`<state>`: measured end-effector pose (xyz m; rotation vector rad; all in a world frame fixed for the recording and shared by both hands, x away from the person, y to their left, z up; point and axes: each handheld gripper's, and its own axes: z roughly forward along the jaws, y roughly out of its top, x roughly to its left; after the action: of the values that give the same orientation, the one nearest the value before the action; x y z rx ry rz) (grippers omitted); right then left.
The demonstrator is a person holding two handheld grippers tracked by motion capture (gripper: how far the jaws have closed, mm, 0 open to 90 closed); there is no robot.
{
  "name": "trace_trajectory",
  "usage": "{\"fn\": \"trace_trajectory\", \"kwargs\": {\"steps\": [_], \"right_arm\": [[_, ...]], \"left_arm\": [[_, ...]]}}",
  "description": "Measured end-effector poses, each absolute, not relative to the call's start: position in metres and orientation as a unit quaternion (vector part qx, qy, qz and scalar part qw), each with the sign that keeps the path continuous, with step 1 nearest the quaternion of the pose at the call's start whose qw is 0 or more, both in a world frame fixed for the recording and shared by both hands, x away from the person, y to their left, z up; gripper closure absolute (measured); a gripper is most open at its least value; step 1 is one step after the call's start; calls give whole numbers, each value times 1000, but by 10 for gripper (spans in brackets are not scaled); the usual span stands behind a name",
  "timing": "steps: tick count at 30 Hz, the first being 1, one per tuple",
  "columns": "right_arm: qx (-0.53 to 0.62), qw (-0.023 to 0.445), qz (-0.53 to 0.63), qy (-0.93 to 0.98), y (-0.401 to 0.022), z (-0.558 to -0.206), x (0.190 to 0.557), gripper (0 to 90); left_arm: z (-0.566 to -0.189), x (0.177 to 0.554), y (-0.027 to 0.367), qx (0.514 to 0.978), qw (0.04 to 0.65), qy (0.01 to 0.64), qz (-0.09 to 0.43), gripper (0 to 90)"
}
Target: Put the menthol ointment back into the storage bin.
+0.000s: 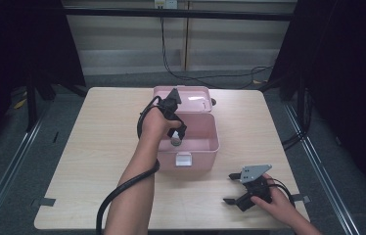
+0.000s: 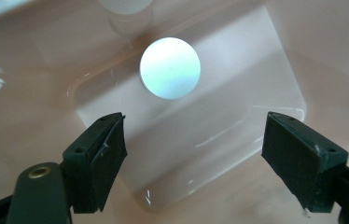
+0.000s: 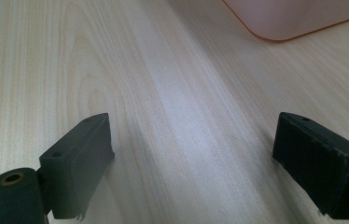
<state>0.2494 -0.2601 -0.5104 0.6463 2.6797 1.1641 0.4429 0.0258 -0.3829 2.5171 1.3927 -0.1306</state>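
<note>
My left hand [image 1: 155, 123] hangs over the open pink box [image 1: 205, 142], which sits on the wooden surface [image 1: 98, 147] a little toward twelve o'clock from its middle, with the raised lid [image 1: 191, 98] standing at the box's twelve o'clock edge and a white latch [image 1: 183, 159] on the wall at its six o'clock side. My left gripper [image 1: 176, 139] points down into the box from the ten o'clock corner, its cable looping back along my forearm. In the left gripper view my fingers [image 2: 100, 158] are spread wide with nothing between them; below and beyond them, toward twelve o'clock in that view, a round white disc [image 2: 170, 68] lies on the pale floor of the box [image 2: 238, 116], clear of both fingertips and apart from them. Further right, at about five o'clock from the box and well apart from it, my right hand [image 1: 281, 203] rests near the surface's six o'clock edge with the right gripper [image 1: 231, 188] aimed toward nine o'clock. Its fingers [image 3: 77, 158] are also spread wide and pinch nothing, bare wood grain between them, and a rounded pink corner of the box [image 3: 294, 18] shows at one o'clock in the right gripper view
</note>
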Motion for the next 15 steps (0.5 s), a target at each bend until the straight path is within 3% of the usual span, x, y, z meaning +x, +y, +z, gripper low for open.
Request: {"fn": "trace_trajectory", "kwargs": {"steps": [15], "right_arm": [[215, 76, 388, 893, -260, -510, 249, 112]], "left_arm": [[-355, 435, 30, 879, 128, 457, -47, 219]]}}
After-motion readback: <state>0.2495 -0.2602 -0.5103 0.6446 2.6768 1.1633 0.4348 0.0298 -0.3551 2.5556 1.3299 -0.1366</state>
